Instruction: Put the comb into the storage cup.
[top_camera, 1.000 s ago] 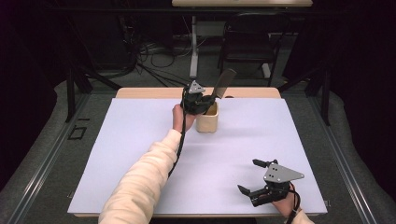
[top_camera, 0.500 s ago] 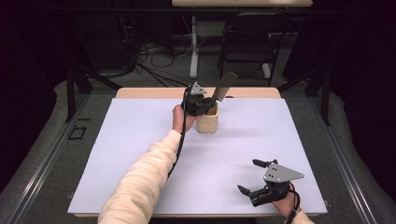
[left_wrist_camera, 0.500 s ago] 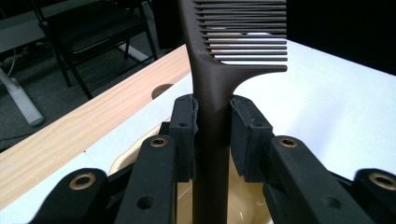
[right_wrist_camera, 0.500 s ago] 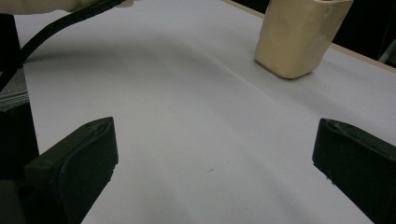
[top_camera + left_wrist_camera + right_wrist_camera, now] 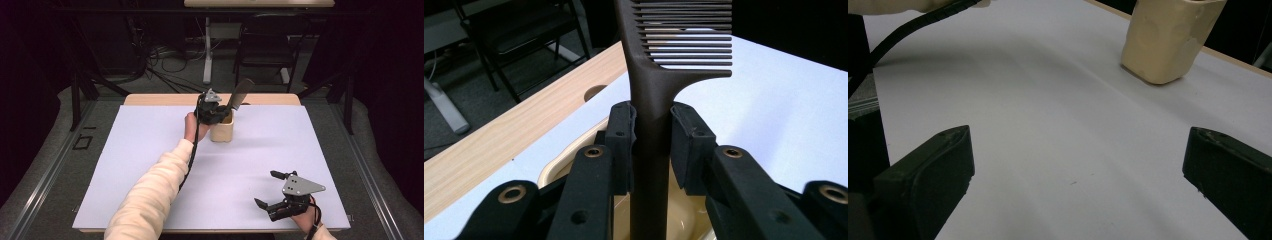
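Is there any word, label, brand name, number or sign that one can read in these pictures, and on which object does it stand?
There is no readable text: nothing is printed on the dark comb, the cream cup, the white table sheet, the left gripper or the right gripper.

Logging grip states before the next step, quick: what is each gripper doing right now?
Left gripper: closed on the comb handle, over the cream cup.
Right gripper: open, holding nothing, near the table's front edge.
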The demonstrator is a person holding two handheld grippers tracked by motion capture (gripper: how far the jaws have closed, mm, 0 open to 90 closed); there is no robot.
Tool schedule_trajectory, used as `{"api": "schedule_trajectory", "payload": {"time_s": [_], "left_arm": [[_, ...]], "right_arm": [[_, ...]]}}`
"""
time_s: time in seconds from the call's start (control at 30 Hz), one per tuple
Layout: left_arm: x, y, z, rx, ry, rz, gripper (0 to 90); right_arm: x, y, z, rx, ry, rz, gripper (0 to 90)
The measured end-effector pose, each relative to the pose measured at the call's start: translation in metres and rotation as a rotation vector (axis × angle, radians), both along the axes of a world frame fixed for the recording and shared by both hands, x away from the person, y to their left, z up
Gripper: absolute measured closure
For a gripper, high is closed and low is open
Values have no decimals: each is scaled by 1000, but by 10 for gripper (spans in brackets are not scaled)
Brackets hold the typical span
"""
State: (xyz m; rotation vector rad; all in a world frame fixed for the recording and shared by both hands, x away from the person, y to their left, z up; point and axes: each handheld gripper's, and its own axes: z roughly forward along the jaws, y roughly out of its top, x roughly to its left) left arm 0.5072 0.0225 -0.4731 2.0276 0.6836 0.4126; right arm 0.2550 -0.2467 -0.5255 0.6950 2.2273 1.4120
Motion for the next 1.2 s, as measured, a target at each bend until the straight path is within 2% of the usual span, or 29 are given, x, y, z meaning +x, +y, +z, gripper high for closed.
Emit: {"api": "schedule_trajectory", "payload": {"time_s": [0.47, 0.6, 0.73, 0.83, 0.93, 1.03, 1.2], "left_arm": [[0, 1, -1, 21, 18, -15, 718], [-1, 1, -3, 38, 38, -46, 702], [-5, 4, 2, 13, 66, -90, 555], [-7, 7, 7, 0, 72, -102, 461], [-9, 10, 10, -5, 73, -105, 390], [-11, 14, 14, -3, 77, -111, 369], [-12, 19, 17, 0, 88, -112, 240]], "right_arm": [[0, 0, 0, 2, -3, 3, 0], [0, 0, 0, 5, -4, 3, 0], [0, 0, 0, 6, -4, 3, 0], [0, 0, 0, 4, -4, 3, 0], [0, 0, 0, 6, -2, 2, 0], [0, 0, 0, 4, -4, 3, 0], [0, 0, 0, 4, 5, 0, 0]]}}
